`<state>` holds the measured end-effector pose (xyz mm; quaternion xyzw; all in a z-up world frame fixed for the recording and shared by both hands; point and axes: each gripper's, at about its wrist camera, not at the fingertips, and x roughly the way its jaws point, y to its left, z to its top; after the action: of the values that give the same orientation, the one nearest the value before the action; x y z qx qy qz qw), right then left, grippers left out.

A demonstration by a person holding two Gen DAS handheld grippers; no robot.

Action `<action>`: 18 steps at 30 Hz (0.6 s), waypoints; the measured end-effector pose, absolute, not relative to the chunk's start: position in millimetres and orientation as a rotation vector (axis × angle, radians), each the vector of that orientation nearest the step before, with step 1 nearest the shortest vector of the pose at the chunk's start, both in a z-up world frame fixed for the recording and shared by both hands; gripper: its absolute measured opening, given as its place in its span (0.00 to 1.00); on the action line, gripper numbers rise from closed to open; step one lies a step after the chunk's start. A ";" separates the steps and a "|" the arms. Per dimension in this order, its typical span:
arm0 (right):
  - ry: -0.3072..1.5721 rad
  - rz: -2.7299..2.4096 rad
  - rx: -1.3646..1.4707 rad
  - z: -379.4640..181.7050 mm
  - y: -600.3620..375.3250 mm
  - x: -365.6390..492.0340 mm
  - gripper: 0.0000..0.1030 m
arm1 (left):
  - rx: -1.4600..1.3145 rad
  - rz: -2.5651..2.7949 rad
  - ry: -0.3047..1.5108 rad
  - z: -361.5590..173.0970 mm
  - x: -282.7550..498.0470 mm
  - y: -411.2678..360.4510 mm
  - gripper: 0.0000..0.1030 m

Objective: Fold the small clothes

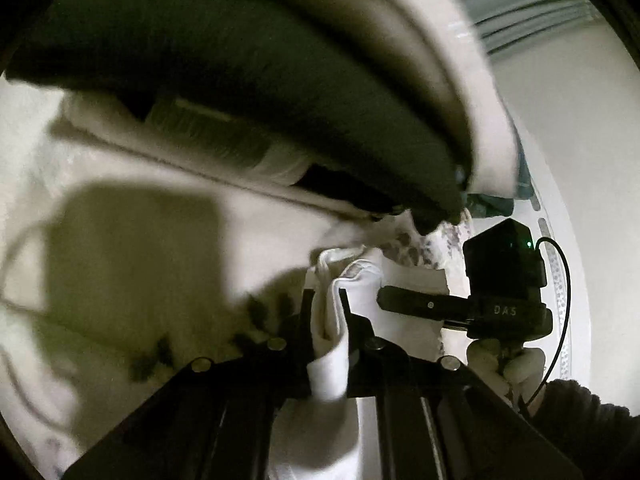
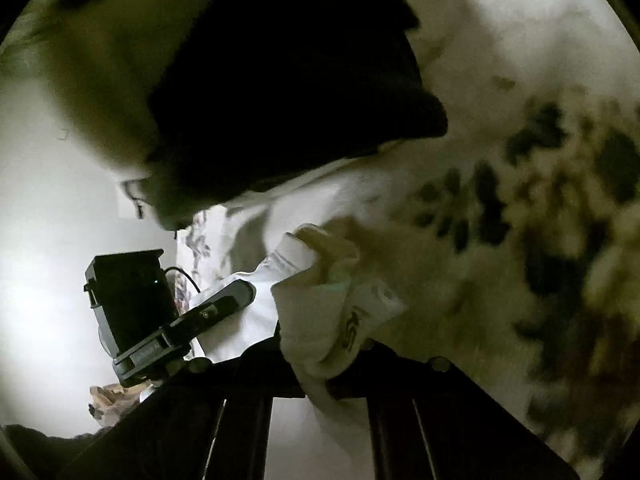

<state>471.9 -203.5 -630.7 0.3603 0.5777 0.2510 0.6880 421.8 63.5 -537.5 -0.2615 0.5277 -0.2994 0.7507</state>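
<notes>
A small white garment (image 1: pixel 336 344) is pinched in my left gripper (image 1: pixel 326 304), which is shut on a bunched edge of it. In the right wrist view the same white garment (image 2: pixel 336 308), with a small printed label, is clamped in my right gripper (image 2: pixel 320 344), also shut. The cloth hangs between the two grippers. The right gripper with its black camera block (image 1: pixel 504 280) shows at the right of the left wrist view. The left gripper's camera block (image 2: pixel 128 300) shows at the left of the right wrist view.
A dark folded cloth (image 1: pixel 280 92) and a cream towel (image 1: pixel 452 60) loom close overhead in the left view. A floral-print sheet (image 2: pixel 540 200) lies to the right. A dark garment (image 2: pixel 288 80) fills the top of the right view. White wall (image 1: pixel 580 160) lies behind.
</notes>
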 end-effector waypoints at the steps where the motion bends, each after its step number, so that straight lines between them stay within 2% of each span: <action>1: 1.275 0.560 0.807 -622.5 -203.3 466.0 0.05 | -0.571 -0.659 1.139 -529.4 416.8 64.5 0.06; 8: 1.207 0.611 0.730 -564.1 -187.9 409.9 0.05 | -0.561 -0.696 1.063 -474.1 370.6 63.4 0.06; 12: 1.200 0.649 0.691 -541.9 -178.8 359.1 0.05 | -0.534 -0.739 1.066 -446.7 325.7 71.5 0.12; 14: 1.218 0.671 0.681 -531.0 -184.7 328.9 0.07 | -0.501 -0.721 1.083 -437.9 294.3 82.2 0.23; 16: 1.257 0.681 0.667 -530.9 -178.7 295.0 0.11 | -0.494 -0.688 1.114 -435.0 258.2 95.2 0.56; 17: 1.294 0.694 0.660 -534.1 -175.4 280.4 0.16 | -0.492 -0.648 1.133 -435.7 236.3 103.6 0.60; 18: 1.352 0.702 0.648 -538.5 -178.0 260.9 0.32 | -0.504 -0.623 1.145 -440.0 222.9 101.9 0.61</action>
<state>260.9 -178.0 -538.5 0.2885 0.6014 0.3122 0.6765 222.9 101.9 -440.0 -0.2321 0.5270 -0.2870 0.7655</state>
